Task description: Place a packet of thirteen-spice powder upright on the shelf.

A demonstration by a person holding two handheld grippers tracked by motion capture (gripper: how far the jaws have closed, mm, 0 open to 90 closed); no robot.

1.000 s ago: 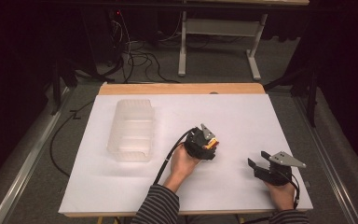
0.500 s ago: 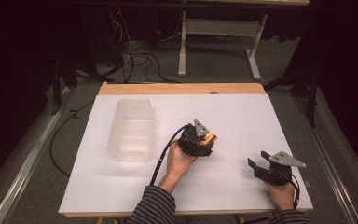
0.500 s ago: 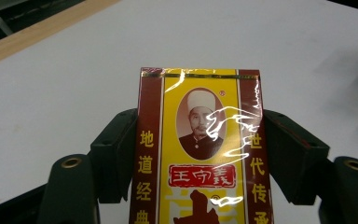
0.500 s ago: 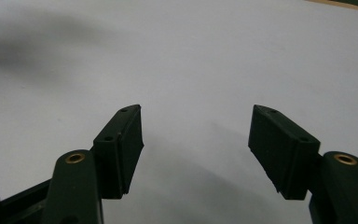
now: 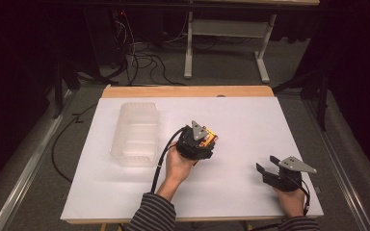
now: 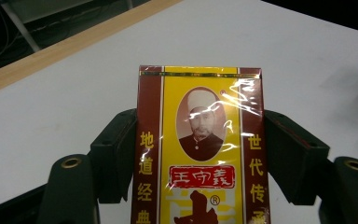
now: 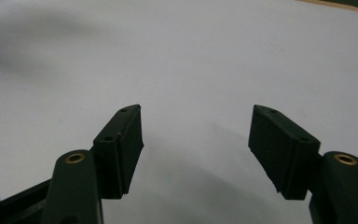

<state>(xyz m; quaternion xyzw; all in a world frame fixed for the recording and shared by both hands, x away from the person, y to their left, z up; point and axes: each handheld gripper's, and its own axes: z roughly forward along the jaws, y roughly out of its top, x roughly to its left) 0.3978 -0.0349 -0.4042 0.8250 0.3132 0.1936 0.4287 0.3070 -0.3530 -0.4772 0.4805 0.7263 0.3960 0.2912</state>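
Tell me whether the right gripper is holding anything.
No: the right gripper has its jaws spread apart with nothing but white table between them.

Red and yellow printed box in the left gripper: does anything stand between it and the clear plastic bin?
Nothing visible does. The red and yellow printed box sits clamped between the left gripper's jaws, and bare white table cover separates it from the clear plastic bin to its left in the high view.

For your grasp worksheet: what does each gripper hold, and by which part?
The left gripper clamps a yellow and maroon packet by its two long side edges. The right gripper is open and holds nothing.
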